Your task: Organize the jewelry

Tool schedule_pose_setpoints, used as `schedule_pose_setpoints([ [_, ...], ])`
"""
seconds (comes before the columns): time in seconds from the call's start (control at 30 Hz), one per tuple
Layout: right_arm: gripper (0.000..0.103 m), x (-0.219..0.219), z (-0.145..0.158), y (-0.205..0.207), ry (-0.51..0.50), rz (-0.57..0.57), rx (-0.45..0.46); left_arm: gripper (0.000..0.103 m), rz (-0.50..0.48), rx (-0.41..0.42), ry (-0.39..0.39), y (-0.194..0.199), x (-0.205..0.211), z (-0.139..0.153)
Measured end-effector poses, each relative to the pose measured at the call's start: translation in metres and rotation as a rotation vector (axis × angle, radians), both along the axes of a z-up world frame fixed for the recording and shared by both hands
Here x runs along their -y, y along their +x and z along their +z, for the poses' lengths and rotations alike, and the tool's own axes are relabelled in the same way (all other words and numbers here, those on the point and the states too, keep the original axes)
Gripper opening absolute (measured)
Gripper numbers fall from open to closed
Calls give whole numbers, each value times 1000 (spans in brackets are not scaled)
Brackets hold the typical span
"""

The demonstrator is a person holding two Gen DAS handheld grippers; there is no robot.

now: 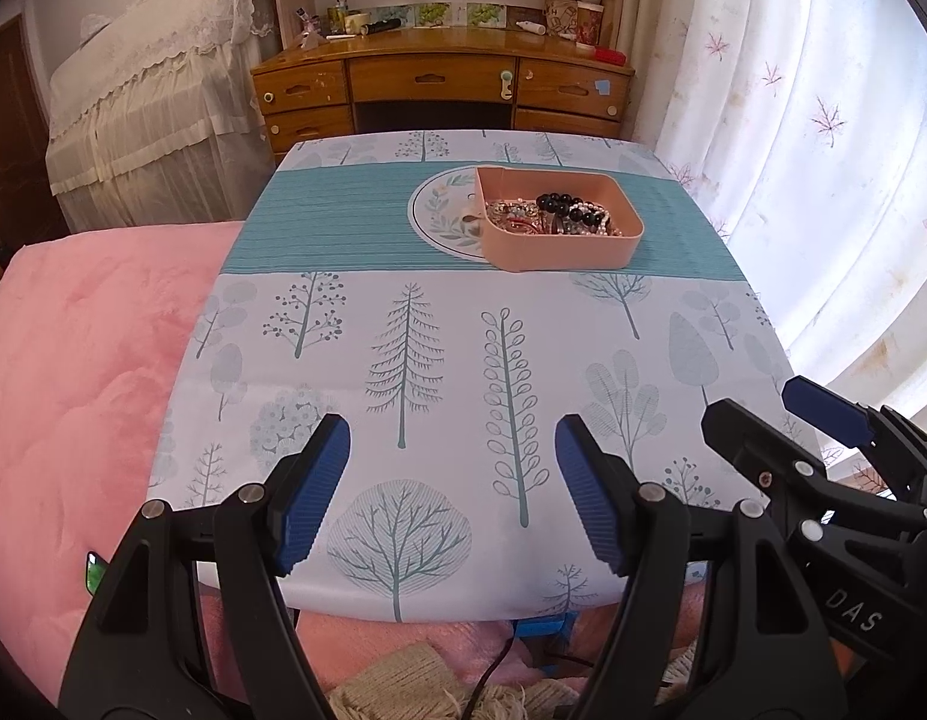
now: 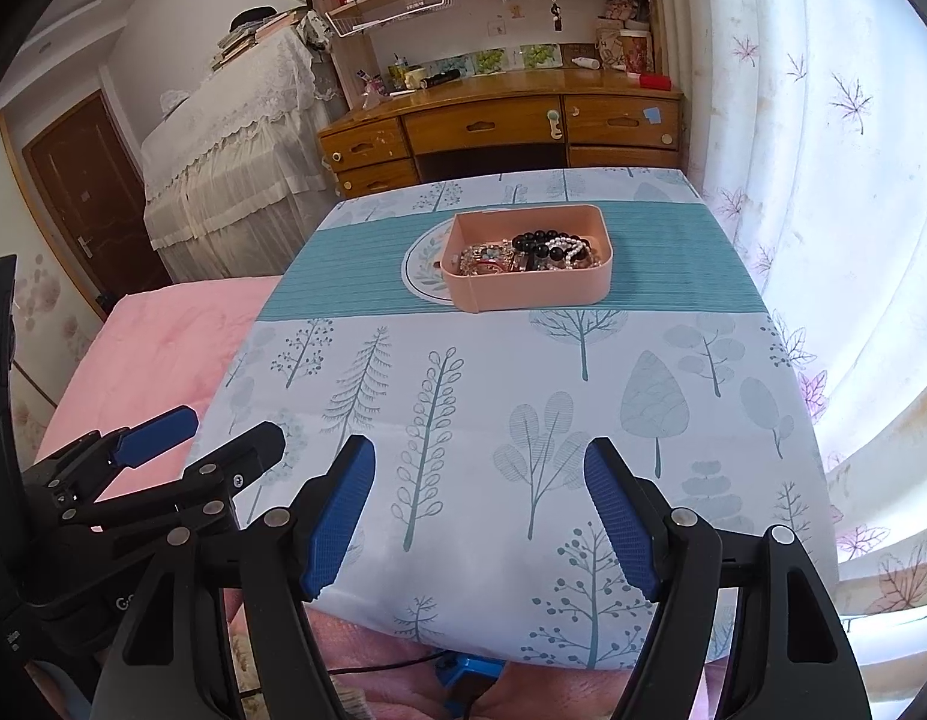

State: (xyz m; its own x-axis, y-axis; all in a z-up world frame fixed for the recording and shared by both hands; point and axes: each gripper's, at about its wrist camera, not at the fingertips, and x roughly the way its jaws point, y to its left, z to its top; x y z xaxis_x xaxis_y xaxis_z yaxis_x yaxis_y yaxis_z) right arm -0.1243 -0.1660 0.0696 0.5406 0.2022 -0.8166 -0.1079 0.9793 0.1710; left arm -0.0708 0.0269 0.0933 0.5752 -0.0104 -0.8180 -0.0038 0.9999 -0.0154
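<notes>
Jewelry sits heaped in a pink tray on the far half of the worktop: black beads on top, a pearl strand to the right, gold-toned bits tangled at the left end. All of it is inside the tray walls; none shows loose on the cloth. The tray partly overlaps a round floral mat, likely the spot for laying pieces out, and the mat's bare part looks empty apart from one small pale item near the tray edge that is too small to name.

Left gripper hangs low over the near worktop edge, jaws spread wide, nothing between them. Right gripper is just beside it at the same height, jaws equally wide and empty. Both are well apart from the tray and aimed at it, a neutral ready pose.

The scene fits two stages: pieces waiting to be sorted out of the heap, or pieces all gathered into the tray. Can't tell which.
</notes>
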Motion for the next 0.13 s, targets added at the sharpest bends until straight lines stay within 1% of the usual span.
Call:
schedule_pose_setpoints([
  [0.13,74,-3,-4,4,-1,5,-10,69,4,-10,-6,3,-4,-4],
])
